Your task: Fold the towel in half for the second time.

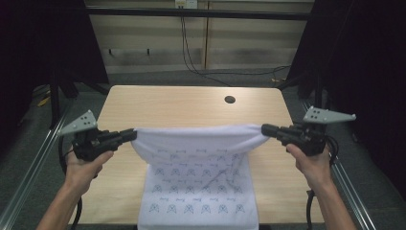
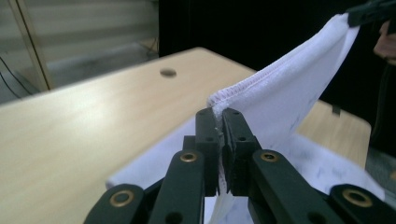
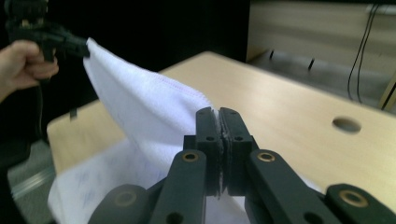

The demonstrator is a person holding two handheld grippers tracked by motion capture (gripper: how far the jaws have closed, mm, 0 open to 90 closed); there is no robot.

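Pinching the towel (image 1: 196,163) by both corners, left gripper (image 1: 133,135) and right gripper (image 1: 264,129) clamped, fold not yet laid over.

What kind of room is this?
Probably a lab or test workshop. The wooden table sits inside a metal frame, black curtains hang at both sides, and cables run down the back wall.
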